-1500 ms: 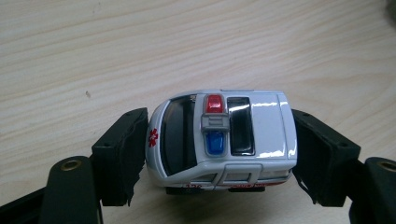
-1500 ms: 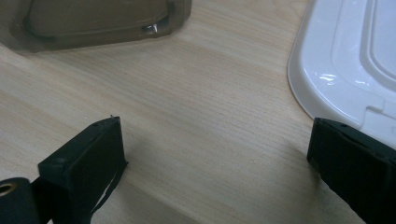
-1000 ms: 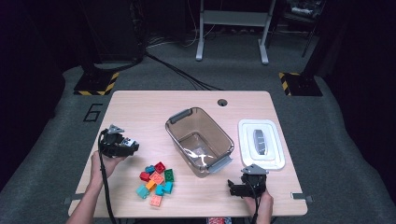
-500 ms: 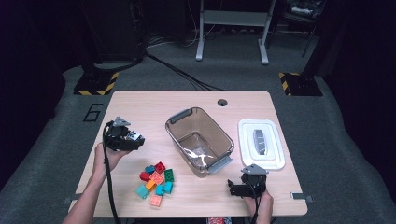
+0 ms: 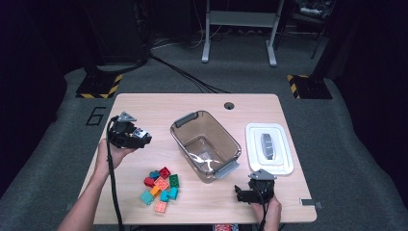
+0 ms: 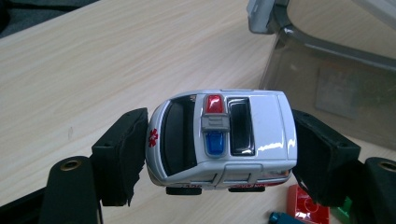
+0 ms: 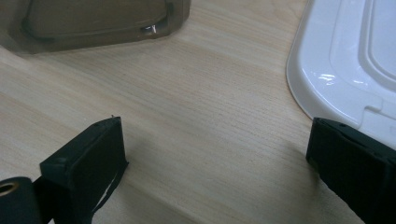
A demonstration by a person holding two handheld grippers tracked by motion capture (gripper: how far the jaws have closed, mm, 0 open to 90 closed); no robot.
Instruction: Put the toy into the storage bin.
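While my left fingers (image 6: 219,149) are gripping the toy car (image 6: 222,140) above the bench (image 5: 144,108), the bin (image 5: 204,144) is standing just beside it, blocks (image 5: 161,188) below. My left hand has been rising since earlier. My right fingers (image 7: 215,163) are resting open beside the lid (image 7: 350,56).

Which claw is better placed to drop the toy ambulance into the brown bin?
Left. The left claw already clamps the toy ambulance beside the brown bin; the right claw rests open near the white lid.
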